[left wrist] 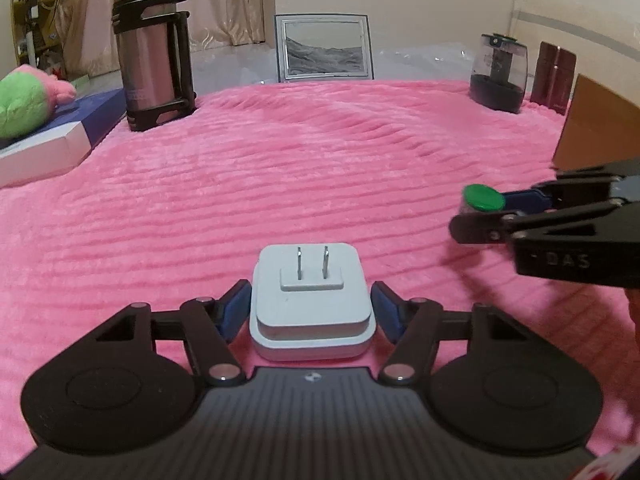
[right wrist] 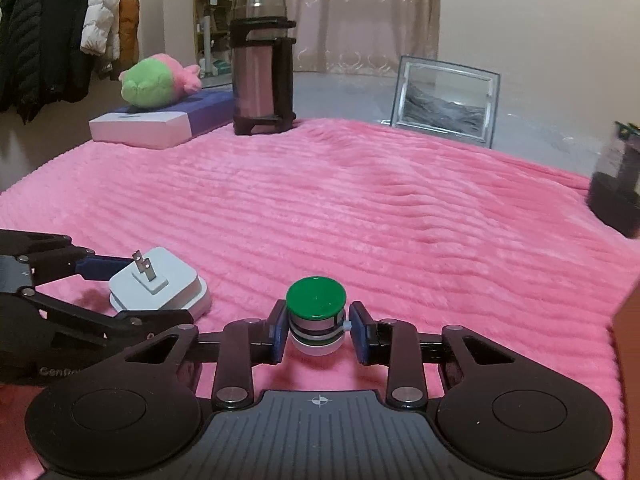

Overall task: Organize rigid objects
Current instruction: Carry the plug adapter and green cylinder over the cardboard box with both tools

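A white plug adapter lies prongs-up on the pink blanket. My left gripper is shut on it, one blue pad pressing each side. In the right wrist view the same adapter sits at the lower left between the left gripper's fingers. A small jar with a green lid stands on the blanket between the blue pads of my right gripper, which touch it on both sides. From the left wrist view the jar and the right gripper show at the right edge.
At the blanket's far edge stand a steel flask, a framed picture, a dark container and a dark red box. A cardboard box is at right. A plush toy lies on a blue-white box. Coats hang at left.
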Available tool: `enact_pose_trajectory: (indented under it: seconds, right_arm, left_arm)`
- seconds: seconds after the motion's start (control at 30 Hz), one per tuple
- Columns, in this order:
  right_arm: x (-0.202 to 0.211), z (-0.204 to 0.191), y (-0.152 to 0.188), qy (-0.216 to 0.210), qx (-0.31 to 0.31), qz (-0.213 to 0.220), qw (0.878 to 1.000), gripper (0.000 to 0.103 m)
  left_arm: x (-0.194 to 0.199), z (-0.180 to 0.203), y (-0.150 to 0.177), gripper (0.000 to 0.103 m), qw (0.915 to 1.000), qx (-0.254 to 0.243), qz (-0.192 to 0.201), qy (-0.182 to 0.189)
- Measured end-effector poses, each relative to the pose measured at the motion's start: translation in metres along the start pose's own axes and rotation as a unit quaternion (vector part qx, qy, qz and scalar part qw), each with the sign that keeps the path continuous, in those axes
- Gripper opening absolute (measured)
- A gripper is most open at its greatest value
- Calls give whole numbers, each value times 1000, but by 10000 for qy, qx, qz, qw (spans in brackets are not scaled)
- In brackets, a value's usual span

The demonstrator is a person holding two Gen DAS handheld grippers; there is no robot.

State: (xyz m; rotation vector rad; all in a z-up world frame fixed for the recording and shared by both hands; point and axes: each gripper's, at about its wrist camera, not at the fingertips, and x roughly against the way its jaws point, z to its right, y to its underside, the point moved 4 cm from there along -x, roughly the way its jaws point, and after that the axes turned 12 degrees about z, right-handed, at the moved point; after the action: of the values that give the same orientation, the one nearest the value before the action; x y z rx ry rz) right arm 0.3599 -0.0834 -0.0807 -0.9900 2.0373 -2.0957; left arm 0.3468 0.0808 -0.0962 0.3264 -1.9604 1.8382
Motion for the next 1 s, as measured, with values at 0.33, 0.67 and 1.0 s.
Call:
enact_pose_trajectory:
  seconds: [0.33, 0.67, 1.0]
  right_arm:
    - [107, -13, 0, 112, -453, 78, 9989, 29]
    - [251, 0, -20, 399, -613, 504, 9960, 29]
    - [366, 91, -30, 1298, -754, 741, 9859, 29]
  left_arm:
    - [86, 30, 0, 61, 9995, 258, 29, 175]
    - [174, 103, -27, 61, 9972, 191, 295, 665]
    - [212, 206, -78, 61, 9833, -65, 599, 1718]
